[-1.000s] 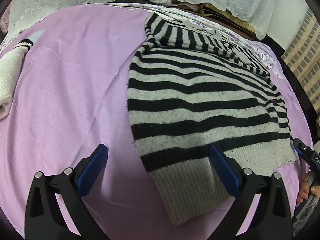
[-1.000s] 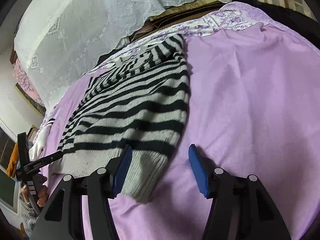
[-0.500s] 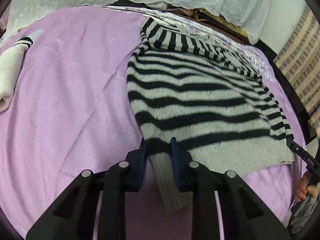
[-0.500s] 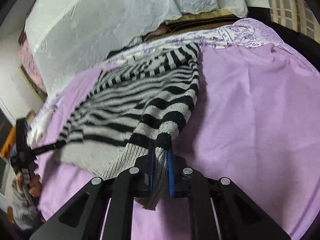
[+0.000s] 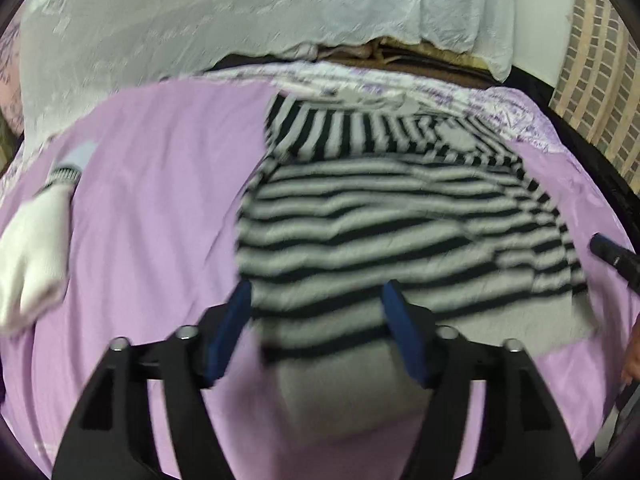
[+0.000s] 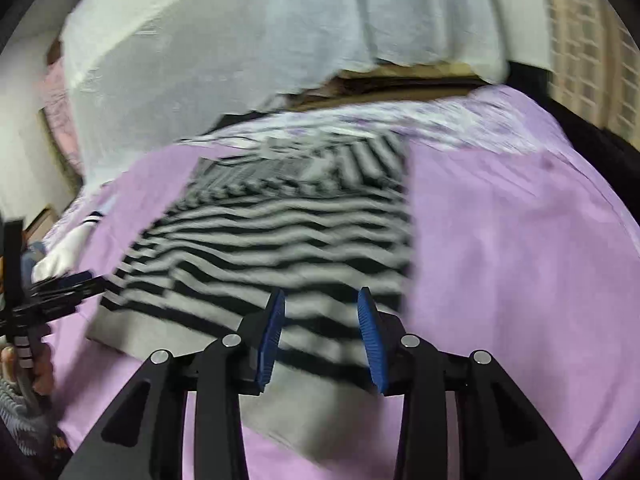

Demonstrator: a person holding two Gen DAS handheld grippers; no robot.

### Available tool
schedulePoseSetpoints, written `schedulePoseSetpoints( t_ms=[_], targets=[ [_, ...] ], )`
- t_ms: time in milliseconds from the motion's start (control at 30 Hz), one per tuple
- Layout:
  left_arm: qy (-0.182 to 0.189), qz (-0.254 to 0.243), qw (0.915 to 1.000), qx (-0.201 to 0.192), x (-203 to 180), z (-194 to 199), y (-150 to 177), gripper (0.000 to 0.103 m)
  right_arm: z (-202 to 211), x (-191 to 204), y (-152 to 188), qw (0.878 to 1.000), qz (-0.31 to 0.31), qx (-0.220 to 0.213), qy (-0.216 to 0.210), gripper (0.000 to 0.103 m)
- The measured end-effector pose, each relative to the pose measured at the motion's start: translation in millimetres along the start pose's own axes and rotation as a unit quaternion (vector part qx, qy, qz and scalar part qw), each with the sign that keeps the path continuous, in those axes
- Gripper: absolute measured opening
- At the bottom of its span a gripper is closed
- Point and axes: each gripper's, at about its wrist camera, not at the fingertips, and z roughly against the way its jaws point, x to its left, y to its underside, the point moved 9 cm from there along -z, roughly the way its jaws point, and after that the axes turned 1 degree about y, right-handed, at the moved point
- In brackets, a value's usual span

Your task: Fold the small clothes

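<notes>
A black-and-grey striped sweater lies flat on the purple bedsheet, its grey ribbed hem toward me. My left gripper hovers over the hem's left corner. Its jaws are opening, with the knit between the blue pads but not pressed. In the right wrist view the sweater spreads ahead, and my right gripper hangs over the hem's right corner. Its jaws are also opening, and fabric lies between them unpinched. Both views are blurred by motion.
A white knit garment lies at the sheet's left edge. White lace bedding is heaped at the back, with a patterned quilt border before it. Bare purple sheet extends right of the sweater. A hand grips the left tool.
Both grippers went from open to shut on the ribbed hem half a second ago. Since then they have lifted and their jaws have parted again.
</notes>
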Motion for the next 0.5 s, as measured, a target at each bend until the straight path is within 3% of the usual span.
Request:
schedulePoseSetpoints(
  t_ms=[133, 267, 333, 500],
  targets=[
    [0.000, -0.011, 0.9998, 0.020, -31, -28, -13, 0.068, -41, 34, 5, 0.999, 0.014, 0.035, -0.020, 0.038],
    [-0.023, -0.027, 0.9977, 0.057, -35, -57, 12, 0.076, -64, 41, 39, 0.996, 0.031, 0.085, -0.014, 0.039],
    [-0.040, -0.022, 0.9975, 0.053, -29, -57, 18, 0.092, -59, 42, 44, 0.995, 0.045, 0.083, -0.012, 0.041],
    [-0.054, -0.023, 0.9975, 0.040, -25, -45, 25, 0.096, -40, 45, 52, 0.996, 0.043, 0.071, -0.028, 0.050]
  ],
)
